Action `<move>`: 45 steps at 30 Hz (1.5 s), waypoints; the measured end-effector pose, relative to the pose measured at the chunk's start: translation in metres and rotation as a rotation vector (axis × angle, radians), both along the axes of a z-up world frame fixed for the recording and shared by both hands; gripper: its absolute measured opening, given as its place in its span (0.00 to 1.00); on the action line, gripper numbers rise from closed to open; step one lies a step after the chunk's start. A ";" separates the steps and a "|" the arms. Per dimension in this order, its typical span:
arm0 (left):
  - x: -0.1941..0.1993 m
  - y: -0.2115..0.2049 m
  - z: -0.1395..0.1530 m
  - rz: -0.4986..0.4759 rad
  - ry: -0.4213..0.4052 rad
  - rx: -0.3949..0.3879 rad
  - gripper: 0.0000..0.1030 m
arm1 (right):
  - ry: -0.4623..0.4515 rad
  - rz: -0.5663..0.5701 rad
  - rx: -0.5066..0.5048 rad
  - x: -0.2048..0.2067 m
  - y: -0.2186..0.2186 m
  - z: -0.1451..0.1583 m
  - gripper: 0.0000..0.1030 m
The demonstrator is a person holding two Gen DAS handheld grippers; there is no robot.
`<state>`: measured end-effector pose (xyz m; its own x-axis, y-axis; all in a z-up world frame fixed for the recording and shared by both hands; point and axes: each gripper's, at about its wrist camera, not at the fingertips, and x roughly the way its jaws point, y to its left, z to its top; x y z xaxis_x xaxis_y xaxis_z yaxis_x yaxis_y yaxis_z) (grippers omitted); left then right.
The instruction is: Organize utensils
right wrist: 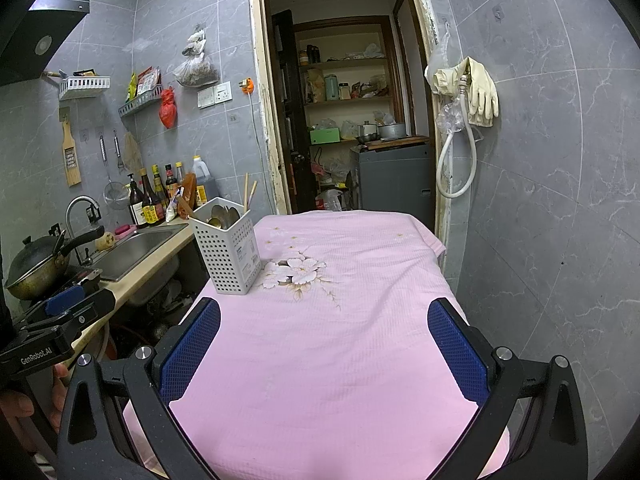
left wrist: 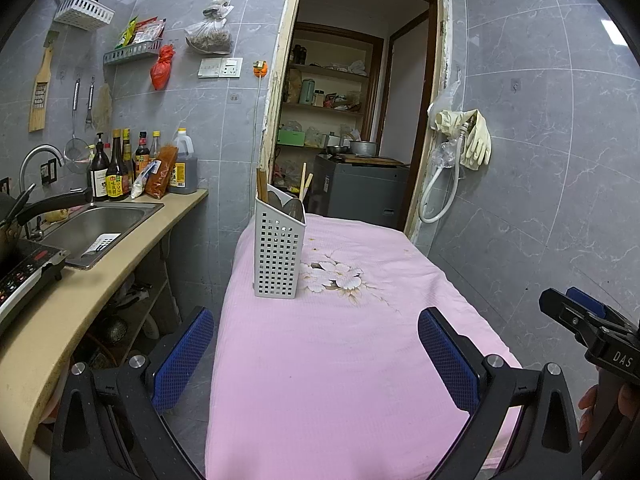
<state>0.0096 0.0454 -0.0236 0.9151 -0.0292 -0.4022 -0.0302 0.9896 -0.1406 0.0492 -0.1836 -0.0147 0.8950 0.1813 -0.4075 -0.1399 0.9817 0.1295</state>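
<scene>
One white perforated utensil holder upright, with spoons and chopsticks.

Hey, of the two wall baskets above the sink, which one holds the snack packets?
The lower grey wall basket, beside the red bag, holds the colourful packets. The higher white wall basket, further left, shows only a dark item.

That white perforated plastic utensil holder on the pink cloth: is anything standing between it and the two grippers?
Nothing visible. Only bare pink tablecloth lies between the white perforated plastic utensil holder and the open left gripper and right gripper.
</scene>
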 end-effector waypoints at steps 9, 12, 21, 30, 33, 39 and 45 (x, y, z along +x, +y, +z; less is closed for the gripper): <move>0.000 0.000 0.000 -0.001 0.001 -0.001 1.00 | -0.001 0.000 0.000 0.000 0.000 0.000 0.99; 0.000 0.000 0.000 0.000 -0.001 0.000 1.00 | -0.001 0.000 0.000 0.000 0.000 0.000 0.99; 0.000 0.001 -0.001 0.007 0.012 0.003 1.00 | 0.000 0.000 -0.001 0.000 0.001 0.000 0.99; 0.003 0.001 -0.005 0.015 0.031 0.022 1.00 | 0.005 0.002 -0.004 0.001 0.001 -0.004 0.99; 0.005 0.001 -0.005 0.022 0.038 0.020 1.00 | 0.008 0.003 -0.004 0.002 0.002 -0.006 0.99; 0.011 -0.001 -0.007 0.028 0.050 0.017 1.00 | 0.014 0.006 -0.006 0.007 0.001 -0.009 0.99; 0.016 -0.002 -0.008 0.030 0.061 0.020 1.00 | 0.026 0.006 -0.005 0.012 0.000 -0.012 0.99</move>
